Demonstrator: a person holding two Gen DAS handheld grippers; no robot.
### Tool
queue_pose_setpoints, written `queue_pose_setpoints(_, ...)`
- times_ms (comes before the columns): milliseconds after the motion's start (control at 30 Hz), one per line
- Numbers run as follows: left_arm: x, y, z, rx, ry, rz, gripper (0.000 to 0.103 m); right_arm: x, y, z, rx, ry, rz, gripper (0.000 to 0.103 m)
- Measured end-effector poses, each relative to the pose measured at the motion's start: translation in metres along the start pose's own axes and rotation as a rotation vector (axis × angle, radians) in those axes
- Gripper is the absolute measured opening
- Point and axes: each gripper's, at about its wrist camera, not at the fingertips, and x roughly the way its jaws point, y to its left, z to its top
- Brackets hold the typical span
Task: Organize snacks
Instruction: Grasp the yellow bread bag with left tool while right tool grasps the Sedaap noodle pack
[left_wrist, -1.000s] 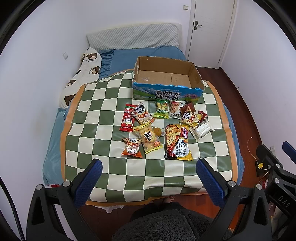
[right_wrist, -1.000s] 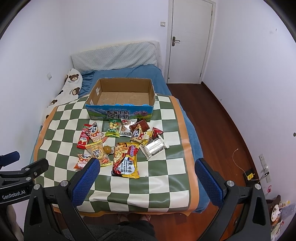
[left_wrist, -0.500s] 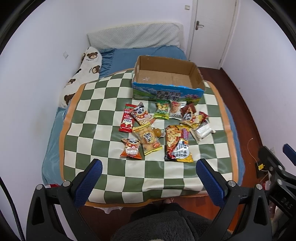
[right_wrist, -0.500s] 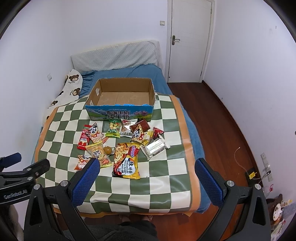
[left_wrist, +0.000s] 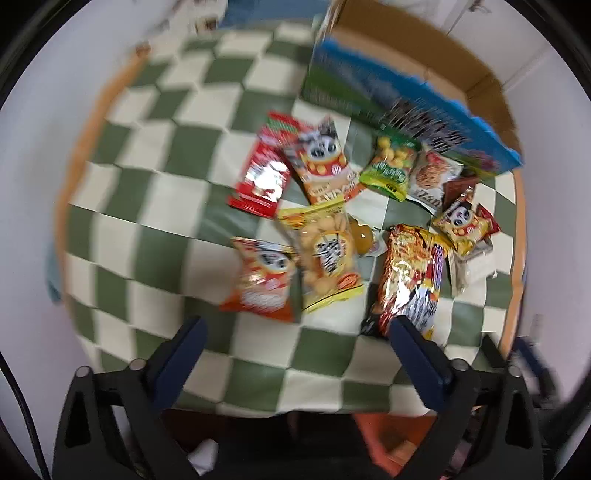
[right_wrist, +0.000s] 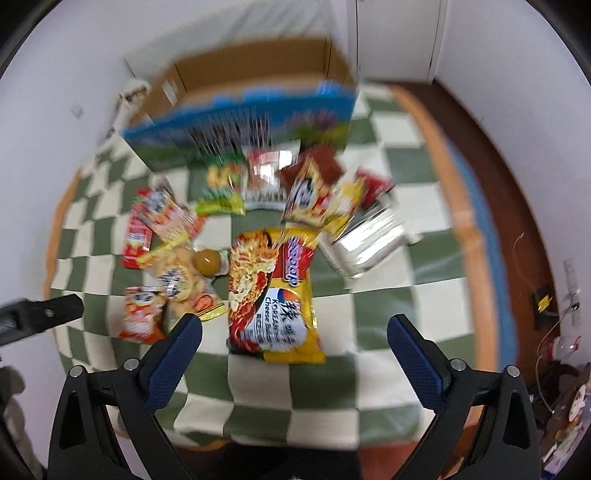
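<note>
Many shiny snack packets (left_wrist: 325, 258) lie in the middle of the green-and-white checked cloth (left_wrist: 147, 206), in front of the open cardboard box (left_wrist: 413, 81) near its far edge.

A green-and-cream checkered cloth (right_wrist: 384, 291) with an orange border covers the bed, beside dark wooden flooring (right_wrist: 491, 122).

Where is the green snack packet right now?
In the left wrist view, the green snack packet lies on the checkered cloth just in front of the cardboard box, between two panda-print packets.
</note>
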Motion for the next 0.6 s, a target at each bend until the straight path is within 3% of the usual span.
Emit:
queue_pose_setpoints(133, 0.060, -0.004, 0.036, -0.050, 0.107, -0.020, 0.095, 0.089, 0.012, 0.015, 0.007, 0.117, 0.006, 0.093)
queue_pose_setpoints(300, 0.122, -0.013, 0.058, -0.098, 0.217, -0.034, 0.092, 0.155, 0.026, 0.017, 0.023, 0.206, 0.004, 0.089)
queue_pose_setpoints(333, 0.128, -0.016, 0.058, -0.098, 0.221, -0.036, 0.088, 0.165, 0.028, 0.016, 0.028, 0.221, 0.008, 0.089)
queue_pose_setpoints(400, 0.140, -0.024, 0.056, -0.082, 0.232, -0.043, 0.060, 0.179, 0.031, 0.013, 0.027, 0.230, -0.005, 0.087)
queue_pose_setpoints(500, 0.149, -0.036, 0.052, -0.019, 0.201, -0.005, 0.055, 0.184, 0.026, 0.007, 0.026, 0.221, 0.018, 0.085)
queue_pose_setpoints(600, 0.151, -0.045, 0.044, 0.055, 0.158, 0.017, 0.053, 0.188, 0.018, -0.003, 0.006, 0.246, -0.022, 0.085)
